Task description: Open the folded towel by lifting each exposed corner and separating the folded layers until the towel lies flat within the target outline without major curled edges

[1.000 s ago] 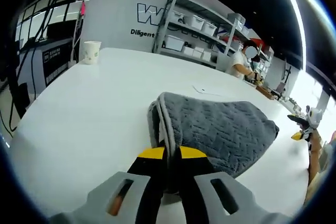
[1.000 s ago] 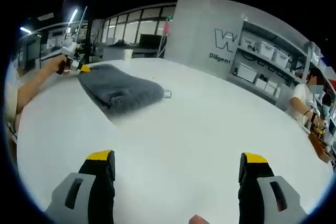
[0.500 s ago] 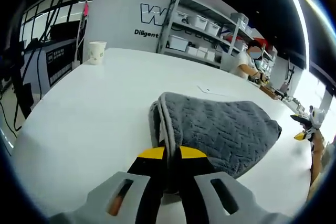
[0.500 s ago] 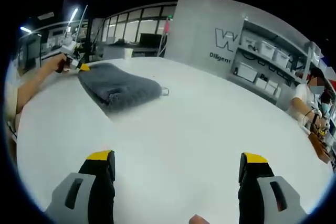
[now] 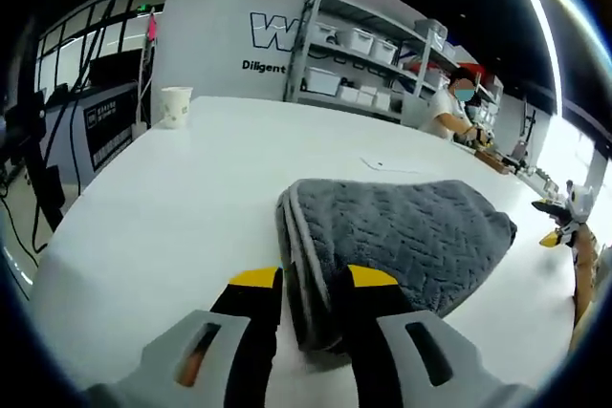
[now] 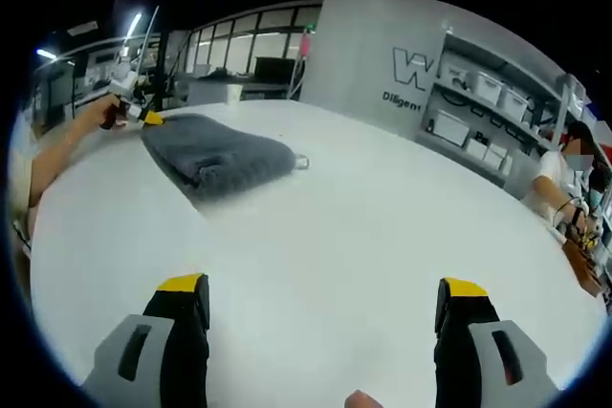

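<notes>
Towel [image 5: 402, 241]: grey, folded, on white table [image 5: 172, 198]. Left gripper [image 5: 314, 284]: jaws parted, straddling its near corner, fabric between them. Right gripper [image 6: 323, 298]: spread wide, well apart. Paper cup [image 5: 174, 105]: far edge.

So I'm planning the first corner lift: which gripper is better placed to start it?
Left. The left gripper straddles the grey towel's near folded edge, jaws slightly apart. The right gripper is open over bare table, well away.

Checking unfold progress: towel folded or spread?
Folded: the gray towel shows stacked layer edges beside the left tool.
</notes>
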A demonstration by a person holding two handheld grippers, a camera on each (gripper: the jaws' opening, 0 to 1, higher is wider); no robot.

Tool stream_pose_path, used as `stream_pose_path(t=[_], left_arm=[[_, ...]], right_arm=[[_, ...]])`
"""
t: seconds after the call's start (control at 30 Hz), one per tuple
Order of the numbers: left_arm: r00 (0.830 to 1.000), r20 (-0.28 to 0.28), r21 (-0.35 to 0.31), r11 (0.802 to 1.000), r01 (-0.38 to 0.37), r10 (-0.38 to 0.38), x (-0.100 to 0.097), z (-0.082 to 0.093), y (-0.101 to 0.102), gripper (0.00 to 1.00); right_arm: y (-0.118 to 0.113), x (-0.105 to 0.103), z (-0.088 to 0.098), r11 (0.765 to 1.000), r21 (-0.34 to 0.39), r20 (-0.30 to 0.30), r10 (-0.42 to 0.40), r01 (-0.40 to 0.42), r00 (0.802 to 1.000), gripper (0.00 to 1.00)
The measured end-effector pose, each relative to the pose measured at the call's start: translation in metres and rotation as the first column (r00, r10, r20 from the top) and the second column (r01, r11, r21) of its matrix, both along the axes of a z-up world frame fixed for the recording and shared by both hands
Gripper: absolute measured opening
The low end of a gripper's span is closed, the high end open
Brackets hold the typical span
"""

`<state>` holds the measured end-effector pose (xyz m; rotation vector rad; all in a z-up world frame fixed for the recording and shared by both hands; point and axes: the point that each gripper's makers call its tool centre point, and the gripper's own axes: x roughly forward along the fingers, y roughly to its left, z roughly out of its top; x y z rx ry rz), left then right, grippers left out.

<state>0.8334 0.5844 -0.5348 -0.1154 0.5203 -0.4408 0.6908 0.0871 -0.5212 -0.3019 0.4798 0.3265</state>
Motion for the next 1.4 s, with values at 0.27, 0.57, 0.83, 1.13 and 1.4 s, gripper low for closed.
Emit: stream_pose_path(t=[0.27,0.57,0.83,1.13,1.4], left_arm=[[0.997,0.035,-0.029,0.997,0.069,-0.068,-0.007,0.012,-0.017,0.55],[0.986,0.051,-0.078,0.983,0.164,-0.16,-0.017,0.022,-0.04,0.77],[0.961,0.064,0.024,0.963,0.269,-0.27,-0.031,0.024,-0.055,0.89],[0.925,0.086,0.042,0.929,0.368,-0.37,-0.051,0.035,-0.072,0.99],[0.916,0.098,0.066,0.92,0.385,-0.39,-0.056,0.036,-0.075,0.99]], right_arm=[[0.0,0.0,-0.002,1.0,-0.003,-0.006,-0.002,0.002,1.0,0.99],[-0.002,0.001,-0.003,1.0,-0.008,-0.013,-0.004,0.004,1.0,0.99],[-0.002,0.001,-0.006,1.0,-0.01,-0.025,-0.008,0.008,1.0,0.99],[-0.004,0.002,-0.008,1.0,-0.019,-0.029,-0.019,0.018,0.999,0.99],[-0.006,0.004,-0.012,0.999,-0.001,-0.038,-0.036,0.036,0.999,0.99]])
